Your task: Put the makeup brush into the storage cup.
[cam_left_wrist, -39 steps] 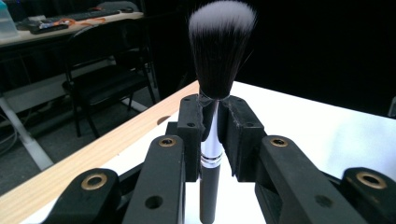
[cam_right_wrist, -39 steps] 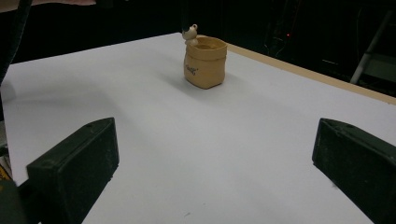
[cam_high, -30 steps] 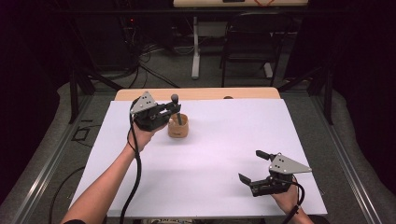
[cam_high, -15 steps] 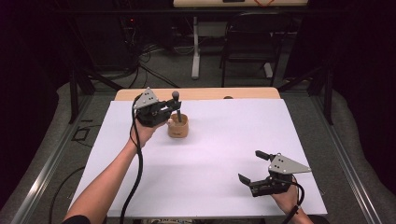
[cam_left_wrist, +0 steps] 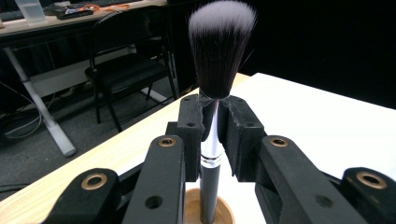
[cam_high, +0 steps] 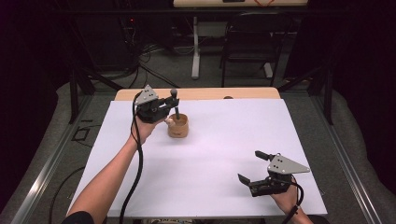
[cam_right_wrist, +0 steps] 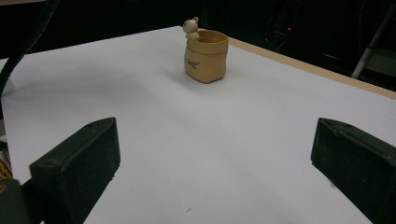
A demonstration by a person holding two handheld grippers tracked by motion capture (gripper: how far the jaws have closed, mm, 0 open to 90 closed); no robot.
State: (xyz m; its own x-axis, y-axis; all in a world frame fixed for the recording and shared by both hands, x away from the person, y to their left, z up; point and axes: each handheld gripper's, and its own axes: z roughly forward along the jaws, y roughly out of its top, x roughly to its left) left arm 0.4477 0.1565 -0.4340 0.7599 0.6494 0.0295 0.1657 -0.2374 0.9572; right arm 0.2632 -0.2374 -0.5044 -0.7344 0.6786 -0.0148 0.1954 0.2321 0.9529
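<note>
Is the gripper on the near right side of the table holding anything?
No, the right gripper has its jaws spread wide apart with only bare white table between them.

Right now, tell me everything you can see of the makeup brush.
The makeup brush stands upright: dense dark bristles with pale tips on top, a shiny silver ferrule, then a black handle. The left gripper is shut on it at the ferrule, just under the bristles. Its handle runs down into the mouth of the small tan holder, which sits on the white table cover. Whether the handle's end touches the bottom is hidden.
</note>
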